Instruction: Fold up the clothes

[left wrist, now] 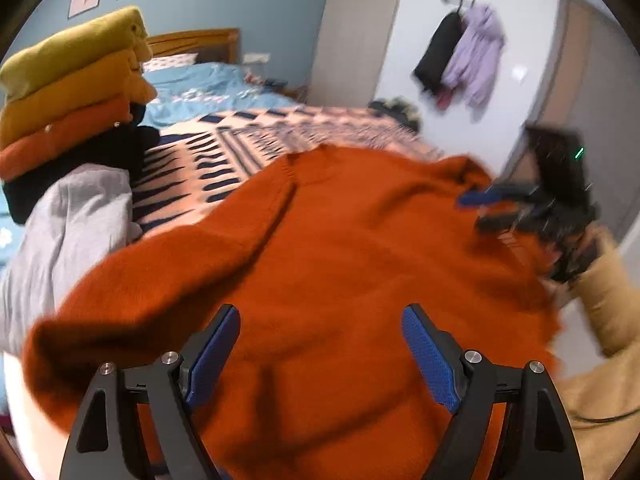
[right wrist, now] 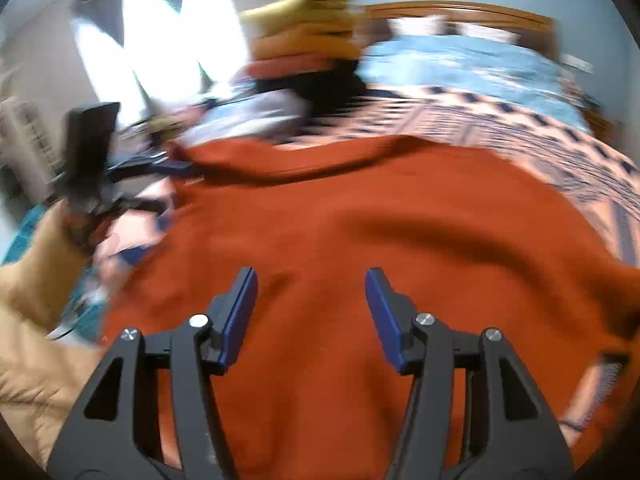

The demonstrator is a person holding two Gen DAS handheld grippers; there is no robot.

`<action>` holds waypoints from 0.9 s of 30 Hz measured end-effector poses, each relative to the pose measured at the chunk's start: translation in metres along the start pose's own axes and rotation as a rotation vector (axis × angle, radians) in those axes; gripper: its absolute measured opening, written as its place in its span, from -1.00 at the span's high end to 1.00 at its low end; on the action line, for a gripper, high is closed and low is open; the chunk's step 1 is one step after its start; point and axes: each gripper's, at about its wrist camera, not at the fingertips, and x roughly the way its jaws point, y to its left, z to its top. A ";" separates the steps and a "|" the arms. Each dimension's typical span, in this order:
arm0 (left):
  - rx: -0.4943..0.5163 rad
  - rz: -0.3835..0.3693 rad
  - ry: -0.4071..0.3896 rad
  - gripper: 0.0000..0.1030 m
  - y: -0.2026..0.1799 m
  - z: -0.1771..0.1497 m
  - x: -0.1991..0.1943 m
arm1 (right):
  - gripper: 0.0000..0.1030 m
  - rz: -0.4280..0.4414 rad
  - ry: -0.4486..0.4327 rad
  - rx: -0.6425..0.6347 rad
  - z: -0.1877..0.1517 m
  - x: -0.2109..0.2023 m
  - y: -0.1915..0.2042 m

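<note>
A rust-orange sweater (left wrist: 340,248) lies spread on the patterned bedspread (left wrist: 256,140), one sleeve folded across toward the left. It fills the right wrist view (right wrist: 360,240) too. My left gripper (left wrist: 320,320) is open and empty just above the sweater's near part. My right gripper (right wrist: 311,280) is open and empty above the sweater's middle. The right gripper shows blurred at the sweater's right edge in the left wrist view (left wrist: 500,204). The left gripper shows blurred at the sweater's left edge in the right wrist view (right wrist: 152,184).
A stack of folded clothes (left wrist: 76,92), mustard, orange, red and black, sits on the bed at the left on a grey garment (left wrist: 72,216); it also shows in the right wrist view (right wrist: 308,48). Blue bedding (left wrist: 216,88) lies beyond. Coats (left wrist: 464,56) hang on the wall.
</note>
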 end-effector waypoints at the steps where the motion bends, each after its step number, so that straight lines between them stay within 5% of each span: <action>1: 0.034 0.048 0.025 -0.65 -0.002 0.008 0.014 | -0.13 -0.085 0.005 -0.007 0.005 0.003 -0.014; 7: 0.364 0.335 0.049 -0.65 -0.024 0.029 0.055 | -0.22 -0.304 0.041 -0.046 0.041 0.024 -0.081; 10: 0.447 0.366 0.107 -0.65 -0.023 0.038 0.080 | -0.35 -0.330 0.042 -0.017 0.055 0.032 -0.118; 18: 0.373 0.319 0.204 -0.64 0.012 0.058 0.111 | -0.42 -0.309 0.150 0.021 0.078 0.081 -0.191; 27: 0.253 0.271 0.222 -0.64 0.039 0.064 0.121 | -0.44 -0.208 0.212 -0.095 0.077 0.103 -0.204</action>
